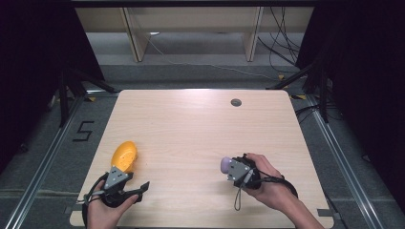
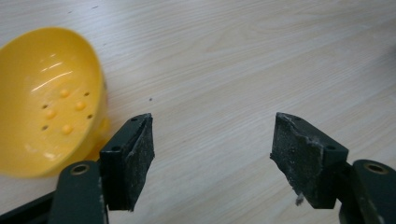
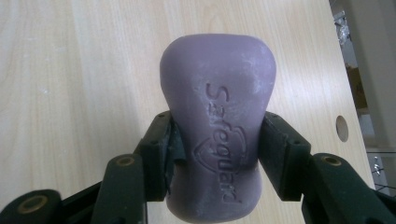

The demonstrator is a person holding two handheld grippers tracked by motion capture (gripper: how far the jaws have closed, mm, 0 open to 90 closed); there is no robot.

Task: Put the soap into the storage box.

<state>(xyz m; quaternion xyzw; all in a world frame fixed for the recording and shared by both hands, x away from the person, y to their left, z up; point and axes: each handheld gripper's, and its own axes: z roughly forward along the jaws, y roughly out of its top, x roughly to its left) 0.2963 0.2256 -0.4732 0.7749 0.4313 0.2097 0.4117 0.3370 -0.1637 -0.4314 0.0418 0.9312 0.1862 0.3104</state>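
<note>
- The right gripper [image 3: 215, 144] pinches a purple waisted soap bar [image 3: 217, 116] stamped "Safeguard", above the pale wooden table [image 1: 191, 129].
- The left gripper [image 2: 212, 154] has its jaws spread wide, holding nothing.
- Just beside its left jaw lies a yellow perforated plastic bowl [image 2: 44, 102], partly cut off.

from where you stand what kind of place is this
Probably a lab or recording bay, not a home: a bare pale wooden table stands on grey flooring between black curtains, metal floor rails run alongside it, and loose cables trail behind.
</note>
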